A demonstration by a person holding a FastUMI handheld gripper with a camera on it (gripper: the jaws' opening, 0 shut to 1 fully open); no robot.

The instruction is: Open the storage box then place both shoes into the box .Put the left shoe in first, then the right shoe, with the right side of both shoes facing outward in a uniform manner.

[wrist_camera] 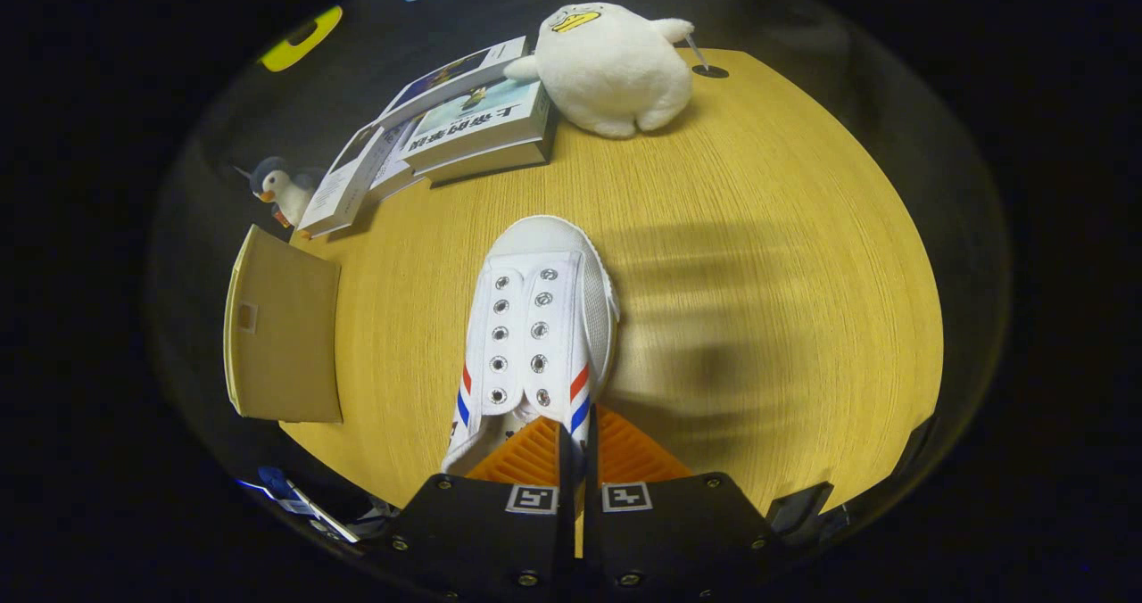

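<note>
Now clamped narrow on the side wall of the white shoe (540,335), jaws carrying it above the surface (758,255). Toe aimed ahead toward the books (473,126). Box flap (284,331) standing open alongside. Nothing boxed yet, seemingly.

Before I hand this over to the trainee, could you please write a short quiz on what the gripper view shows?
1. True or false: the gripper is shut on the side of the white shoe.
2. What lies against the books? A) white plush duck B) a mug C) a second shoe
3. Fill in: the cardboard box sits at the table edge, below the plush ____.

Key: 1 true; 2 A; 3 penguin.
</note>
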